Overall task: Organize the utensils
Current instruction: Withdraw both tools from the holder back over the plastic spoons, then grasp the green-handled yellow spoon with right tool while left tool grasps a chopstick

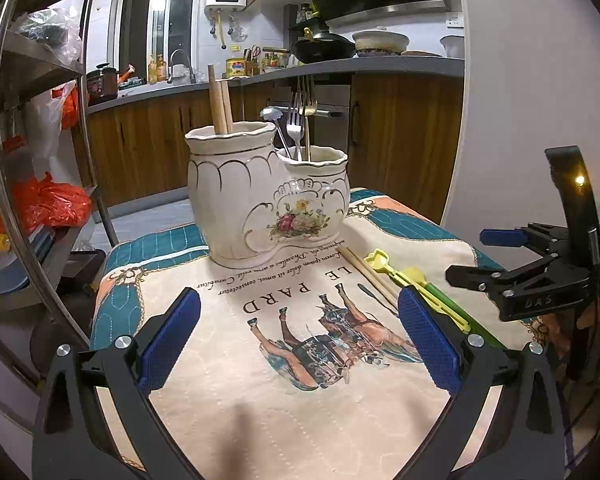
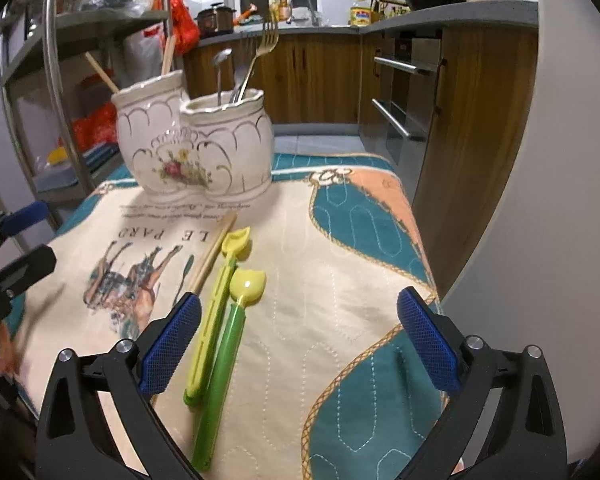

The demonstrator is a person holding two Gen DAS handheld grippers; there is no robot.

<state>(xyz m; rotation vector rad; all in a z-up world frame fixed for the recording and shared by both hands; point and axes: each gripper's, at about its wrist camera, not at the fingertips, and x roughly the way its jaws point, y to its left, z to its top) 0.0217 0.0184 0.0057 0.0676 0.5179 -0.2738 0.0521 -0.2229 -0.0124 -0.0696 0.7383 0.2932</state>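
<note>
A white double ceramic utensil holder point(image 1: 268, 196) stands on the printed cloth point(image 1: 228, 360); it also shows in the right wrist view point(image 2: 196, 148). Its taller pot holds wooden sticks point(image 1: 220, 100), its lower pot forks and a spoon point(image 1: 298, 120). A pair of chopsticks point(image 2: 214, 254), a yellow-green utensil point(image 2: 216, 312), a green-handled yellow spoon point(image 2: 228, 356) and a small dark utensil point(image 2: 183, 280) lie on the cloth. My left gripper point(image 1: 300, 340) is open and empty over the cloth. My right gripper point(image 2: 300, 344) is open and empty, its left finger beside the green utensils.
A metal shelf rack point(image 1: 40, 128) with bags stands to the left. Wooden kitchen cabinets point(image 1: 400, 128) and a counter point(image 1: 340, 66) with pots lie behind. A white wall point(image 2: 548, 200) is at the right. The cloth's far edge point(image 2: 340, 156) drops to the floor.
</note>
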